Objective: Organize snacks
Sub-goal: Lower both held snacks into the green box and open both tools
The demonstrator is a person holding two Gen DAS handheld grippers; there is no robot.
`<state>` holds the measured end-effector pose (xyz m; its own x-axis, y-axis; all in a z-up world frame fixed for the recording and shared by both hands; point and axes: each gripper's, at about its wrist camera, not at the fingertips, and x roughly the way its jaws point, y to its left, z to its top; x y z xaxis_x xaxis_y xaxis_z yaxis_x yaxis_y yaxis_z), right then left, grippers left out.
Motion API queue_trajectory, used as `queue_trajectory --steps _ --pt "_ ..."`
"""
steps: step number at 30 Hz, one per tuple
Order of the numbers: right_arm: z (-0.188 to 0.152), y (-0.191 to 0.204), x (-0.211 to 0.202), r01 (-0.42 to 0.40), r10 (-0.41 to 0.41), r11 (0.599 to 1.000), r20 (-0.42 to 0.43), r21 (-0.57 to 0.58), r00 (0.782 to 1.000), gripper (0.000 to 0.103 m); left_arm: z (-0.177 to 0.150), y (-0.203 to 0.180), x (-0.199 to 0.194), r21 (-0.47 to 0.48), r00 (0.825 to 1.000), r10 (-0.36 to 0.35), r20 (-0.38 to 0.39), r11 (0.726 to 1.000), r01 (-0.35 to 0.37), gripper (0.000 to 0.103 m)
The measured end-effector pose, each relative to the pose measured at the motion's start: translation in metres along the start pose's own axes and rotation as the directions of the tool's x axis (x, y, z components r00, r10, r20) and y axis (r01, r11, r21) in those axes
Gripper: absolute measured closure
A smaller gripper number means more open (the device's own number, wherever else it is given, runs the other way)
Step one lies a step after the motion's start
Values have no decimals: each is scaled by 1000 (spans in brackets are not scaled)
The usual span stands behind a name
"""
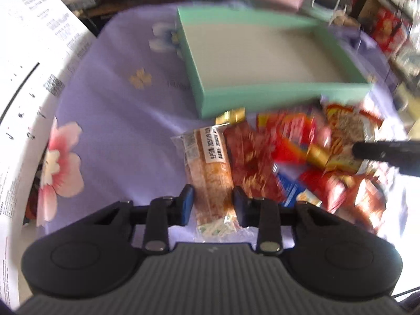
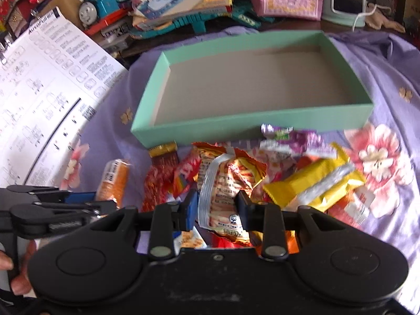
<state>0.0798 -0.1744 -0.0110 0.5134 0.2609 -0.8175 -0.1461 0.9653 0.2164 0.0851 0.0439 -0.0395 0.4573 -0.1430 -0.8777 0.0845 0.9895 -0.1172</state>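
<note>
My left gripper (image 1: 213, 204) is shut on an orange snack bar (image 1: 210, 162) in a clear wrapper, its pads pressing the bar's near end on both sides. The same bar (image 2: 114, 181) lies left of the snack pile in the right wrist view. My right gripper (image 2: 216, 207) is shut on an orange-red packet (image 2: 225, 181) with a silver seam, atop the pile. A mint green box (image 2: 249, 127), open and holding nothing, stands just behind the pile. The box (image 1: 262, 97) also appears in the left wrist view, blurred. One black finger of the right gripper (image 1: 380, 152) pokes in from the right.
The pile holds a yellow packet (image 2: 315, 183), a purple packet (image 2: 296, 136) and a dark red bar (image 2: 160, 173) with a gold end. All lie on a purple floral cloth (image 2: 380, 78). A white printed sheet (image 2: 39, 92) lies at the left. Toys and boxes, including a toy train (image 2: 97, 5), crowd the back.
</note>
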Motion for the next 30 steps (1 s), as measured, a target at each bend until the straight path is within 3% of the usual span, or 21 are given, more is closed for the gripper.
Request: queue_trajectory --steps 5,10,17,22,27,28,30 --pt "47 6 4 7 -5 998 45 -58 999 72 49 -3 -21 24 993 -16 121 1000 13 71" --pt "106 12 30 18 -11 995 68 -99 998 72 110 -17 -4 59 983 -6 186 998 -5 71" --pt "174 7 93 14 -8 993 60 -116 998 72 188 -24 58 28 988 -1 158 1000 -3 71" --pt "195 -5 141 19 -17 995 21 -101 1000 72 211 -18 102 20 992 41 115 999 -44 71" --pt "206 -12 169 19 -18 996 8 -92 1000 71 226 -12 123 29 989 78 124 996 -83 74" --pt "209 -12 172 17 -16 996 11 -89 1000 70 227 -11 126 27 989 85 125 996 -89 74" --pt "212 -13 176 18 -15 996 35 -85 999 58 229 -10 128 19 986 104 130 994 -107 64"
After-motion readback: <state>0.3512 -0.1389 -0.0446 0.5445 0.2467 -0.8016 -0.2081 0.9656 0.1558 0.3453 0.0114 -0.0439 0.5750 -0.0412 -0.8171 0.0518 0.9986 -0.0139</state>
